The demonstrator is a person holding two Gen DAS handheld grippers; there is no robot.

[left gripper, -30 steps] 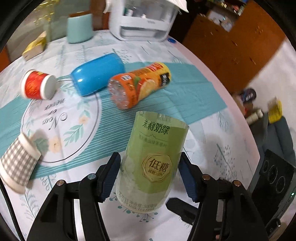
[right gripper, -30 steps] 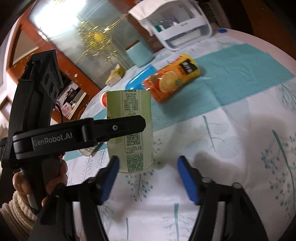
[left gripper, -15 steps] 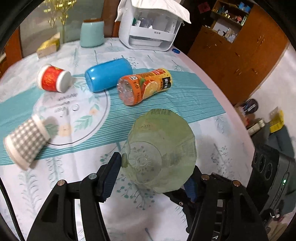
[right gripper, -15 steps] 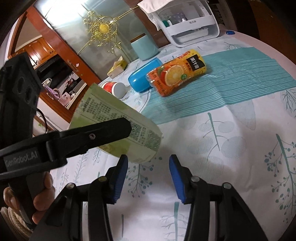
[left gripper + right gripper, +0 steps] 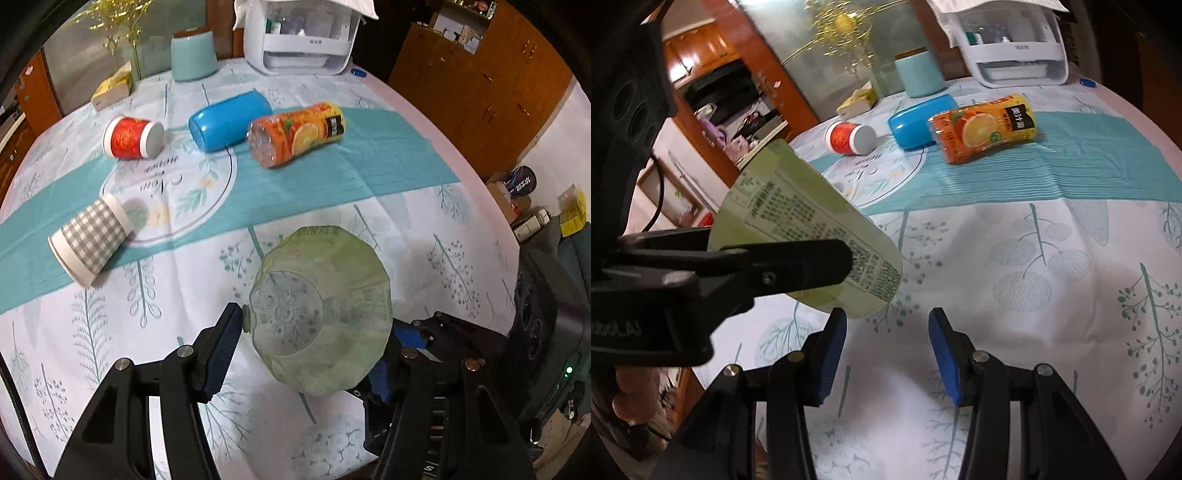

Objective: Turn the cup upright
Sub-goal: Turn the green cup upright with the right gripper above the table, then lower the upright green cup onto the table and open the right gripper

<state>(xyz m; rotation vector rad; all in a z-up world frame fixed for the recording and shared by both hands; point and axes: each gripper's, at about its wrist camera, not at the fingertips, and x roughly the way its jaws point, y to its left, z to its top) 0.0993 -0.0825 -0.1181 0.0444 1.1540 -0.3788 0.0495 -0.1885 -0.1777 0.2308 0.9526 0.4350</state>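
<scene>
A green-labelled clear plastic cup (image 5: 325, 310), cut from a tea bottle, is held in my left gripper (image 5: 314, 347), which is shut on it. The cup is tilted over above the tablecloth, its moulded base facing the left wrist camera. In the right wrist view the same cup (image 5: 798, 236) slants down to the right, clamped by the left gripper's black finger. My right gripper (image 5: 888, 358) is open and empty, low over the cloth just right of the cup's lower end.
On the round table lie a grey checked paper cup (image 5: 88, 240), a red cup (image 5: 133, 137), a blue cup (image 5: 229, 120) and an orange juice bottle cup (image 5: 295, 134), all on their sides. A white appliance (image 5: 303, 37), a teal holder (image 5: 192, 59) and a yellow box (image 5: 112, 88) stand at the back.
The green cup stood mouth-down a second ago; my left gripper has lifted and tipped it so its base faces the camera. My right gripper has narrowed somewhat.
</scene>
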